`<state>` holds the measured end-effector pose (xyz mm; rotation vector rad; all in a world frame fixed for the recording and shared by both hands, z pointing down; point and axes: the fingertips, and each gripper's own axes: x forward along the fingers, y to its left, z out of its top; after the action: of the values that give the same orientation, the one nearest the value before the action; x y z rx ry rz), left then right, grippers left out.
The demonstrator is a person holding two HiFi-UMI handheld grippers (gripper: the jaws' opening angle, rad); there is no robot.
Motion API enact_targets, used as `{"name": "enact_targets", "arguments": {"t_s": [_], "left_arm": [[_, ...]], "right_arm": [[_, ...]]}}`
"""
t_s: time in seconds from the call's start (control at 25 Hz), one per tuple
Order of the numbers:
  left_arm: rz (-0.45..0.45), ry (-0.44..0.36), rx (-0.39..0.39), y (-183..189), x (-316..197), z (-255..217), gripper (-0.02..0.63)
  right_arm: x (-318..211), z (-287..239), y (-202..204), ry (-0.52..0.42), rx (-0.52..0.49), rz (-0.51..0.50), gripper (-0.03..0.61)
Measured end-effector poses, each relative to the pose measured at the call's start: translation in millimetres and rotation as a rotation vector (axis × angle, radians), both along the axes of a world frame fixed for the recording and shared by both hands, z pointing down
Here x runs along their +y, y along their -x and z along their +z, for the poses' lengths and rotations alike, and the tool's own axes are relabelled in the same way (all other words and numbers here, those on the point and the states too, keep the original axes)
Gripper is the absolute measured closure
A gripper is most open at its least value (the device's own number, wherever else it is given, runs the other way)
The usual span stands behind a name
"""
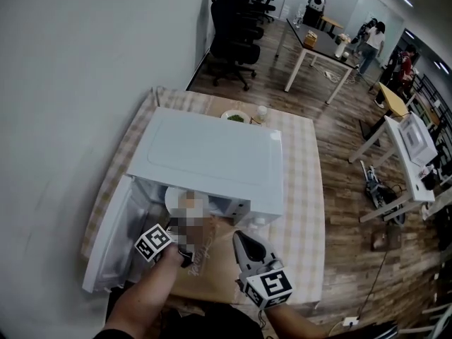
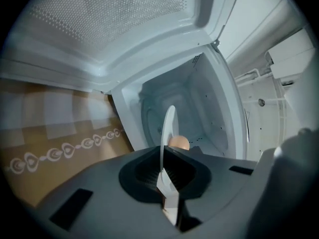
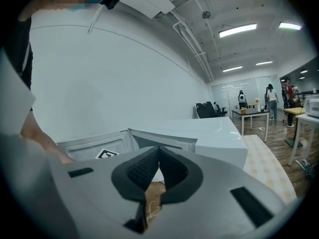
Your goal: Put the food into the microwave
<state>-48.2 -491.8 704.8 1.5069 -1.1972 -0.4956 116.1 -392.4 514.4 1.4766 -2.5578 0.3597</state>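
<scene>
A white microwave [image 1: 212,157] stands on a checked tablecloth, its door [image 1: 113,239] swung open to the left. My left gripper [image 1: 180,249] is at the mouth of the cavity, shut on the rim of a white plate [image 1: 185,198]. In the left gripper view the plate [image 2: 168,133] shows edge-on between the jaws. A round brownish piece of food [image 2: 178,142] lies on it, and the microwave cavity [image 2: 199,108] is straight ahead. My right gripper [image 1: 240,237] hangs in front of the microwave, to the right of the left one. It [image 3: 158,151] is shut and holds nothing.
A brown printed mat [image 1: 212,267] lies in front of the microwave. Behind the microwave are a plate of green food [image 1: 235,117] and a small cup [image 1: 262,110]. Office chairs [image 1: 236,27], tables and people fill the far room. Another microwave [image 1: 417,140] sits on a table at right.
</scene>
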Motion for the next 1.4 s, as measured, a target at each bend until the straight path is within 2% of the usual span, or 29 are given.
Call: {"name": "enact_targets", "arguments": {"t_s": [0.24, 0.36, 0.56, 0.92, 1.2, 1.4], "left_arm": [[-0.017, 0.028, 0.021, -3.0, -6.5, 10.7, 0.597], [-0.053, 0.042, 0.055, 1.2, -11.7, 16.7, 0.597], [-0.050, 0.035, 0.099, -1.6, -20.7, 21.7, 0.597], [-0.122, 0.102, 0.207, -9.5, -29.1, 27.9, 0.597], [-0.161, 0.127, 0.215, -6.7, -31.2, 28.6, 0.592], [-0.158, 0.165, 0.193, -2.9, -28.5, 30.0, 0.583]], "right_arm": [[-6.0, 5.4, -1.5, 0.015, -0.001, -0.007, 0.571], [-7.8, 7.8, -2.1, 0.022, 0.005, -0.008, 0.571], [-9.7, 11.5, -0.4, 0.030, 0.008, -0.020, 0.571], [-10.3, 18.9, -2.4, 0.046, 0.023, -0.025, 0.571], [-9.7, 26.4, -3.3, 0.057, -0.009, -0.027, 0.571], [-7.5, 26.7, 3.5, 0.066, -0.024, -0.042, 0.571]]}}
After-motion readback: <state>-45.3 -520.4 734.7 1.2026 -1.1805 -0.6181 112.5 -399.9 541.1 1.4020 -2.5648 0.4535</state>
